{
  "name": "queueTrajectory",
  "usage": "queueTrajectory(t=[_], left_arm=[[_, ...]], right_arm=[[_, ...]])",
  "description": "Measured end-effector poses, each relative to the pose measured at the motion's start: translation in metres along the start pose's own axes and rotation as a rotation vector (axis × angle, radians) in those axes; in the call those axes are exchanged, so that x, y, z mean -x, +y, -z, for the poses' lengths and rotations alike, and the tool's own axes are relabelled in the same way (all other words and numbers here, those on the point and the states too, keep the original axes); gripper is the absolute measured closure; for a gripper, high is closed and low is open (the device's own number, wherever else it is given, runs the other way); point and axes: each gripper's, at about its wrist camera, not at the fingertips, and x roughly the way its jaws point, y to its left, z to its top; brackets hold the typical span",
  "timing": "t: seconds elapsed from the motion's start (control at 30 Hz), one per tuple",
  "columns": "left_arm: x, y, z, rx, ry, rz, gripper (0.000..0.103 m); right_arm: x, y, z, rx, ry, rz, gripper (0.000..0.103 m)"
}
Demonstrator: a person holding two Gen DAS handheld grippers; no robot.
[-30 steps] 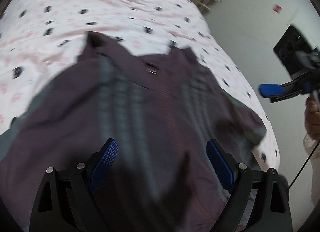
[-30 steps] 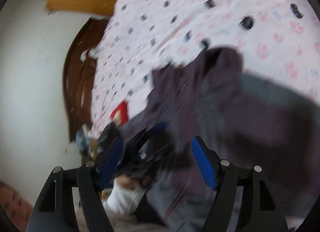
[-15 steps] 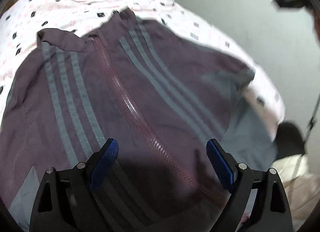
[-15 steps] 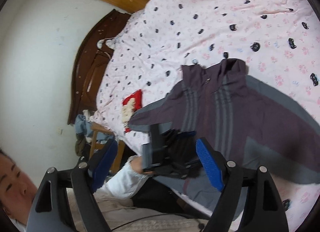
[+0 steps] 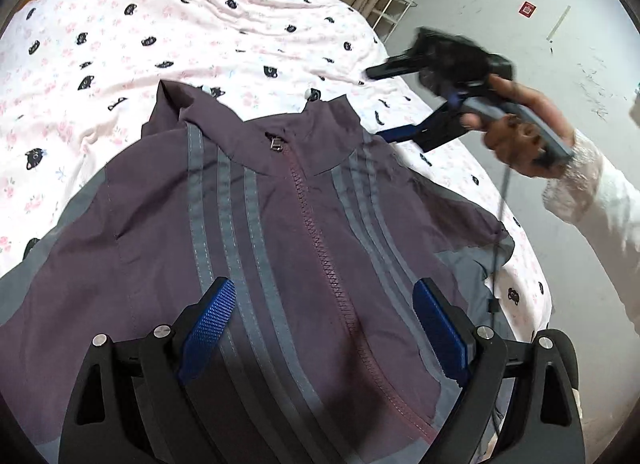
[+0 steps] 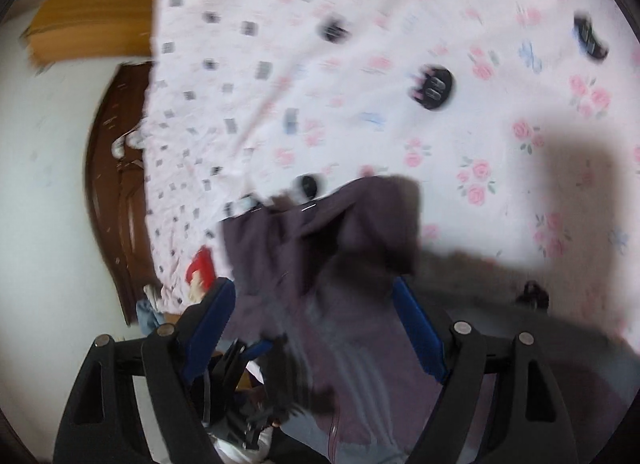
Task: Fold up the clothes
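Note:
A purple-brown zip jacket (image 5: 304,232) with grey stripes lies front-up on the bed, collar toward the far side. My left gripper (image 5: 322,288) hovers open over its lower front, the zipper running between the blue pads (image 5: 208,320). In the left wrist view my right gripper (image 5: 374,103) is held by a hand at the upper right, just above the jacket's right shoulder. The right wrist view is blurred: the right gripper (image 6: 314,284) stands open above the jacket's (image 6: 320,248) collar and shoulder, nothing pinched. The left gripper (image 6: 248,352) shows faintly at the bottom.
A pink floral bedsheet (image 5: 200,23) covers the bed. A dark wooden headboard (image 6: 108,183) and a red item (image 6: 200,268) sit at the bed's left edge. A white-sleeved arm (image 5: 592,183) reaches in from the right. A white rack (image 5: 394,3) stands by the far wall.
The right gripper has swung down from high at the right toward the jacket's collar and shoulder, its view now close and blurred. The left gripper stays open over the jacket front.

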Motion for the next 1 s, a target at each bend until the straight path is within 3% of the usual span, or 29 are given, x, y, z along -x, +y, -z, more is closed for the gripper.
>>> queueTrajectory(t=[0.17,0.33,0.4,0.47,0.5,0.57,0.67,0.83,1.0], left_arm=[[-0.006,-0.005,-0.002,-0.016,0.008,-0.002,0.015],[-0.011,-0.002,-0.003,-0.001,0.016,-0.019,0.015],[-0.013,0.002,-0.004,0.019,0.016,-0.027,0.015],[-0.012,0.006,-0.005,0.040,0.012,-0.036,0.015],[-0.011,0.008,-0.005,0.049,0.010,-0.040,0.015],[-0.011,0.012,-0.005,0.061,0.005,-0.048,0.015],[-0.010,0.018,-0.005,0.086,-0.001,-0.063,0.015],[0.002,0.028,-0.008,0.124,-0.051,-0.095,0.015],[0.037,0.062,-0.022,0.216,-0.179,-0.114,0.015]], right_arm=[[-0.027,-0.021,-0.026,-0.098,0.036,-0.014,0.020],[-0.053,-0.018,-0.036,-0.118,0.039,0.020,0.019],[-0.061,-0.011,-0.035,-0.088,0.040,0.070,0.025],[-0.065,-0.002,-0.032,-0.054,0.021,0.102,0.048],[-0.062,0.001,-0.032,-0.037,0.003,0.102,0.054],[-0.056,0.011,-0.025,0.018,-0.032,0.116,0.076],[-0.045,0.033,-0.010,0.136,-0.102,0.147,0.085],[-0.021,0.092,0.034,0.486,-0.256,0.270,0.089],[0.000,0.127,0.096,0.792,-0.372,0.324,0.090]])
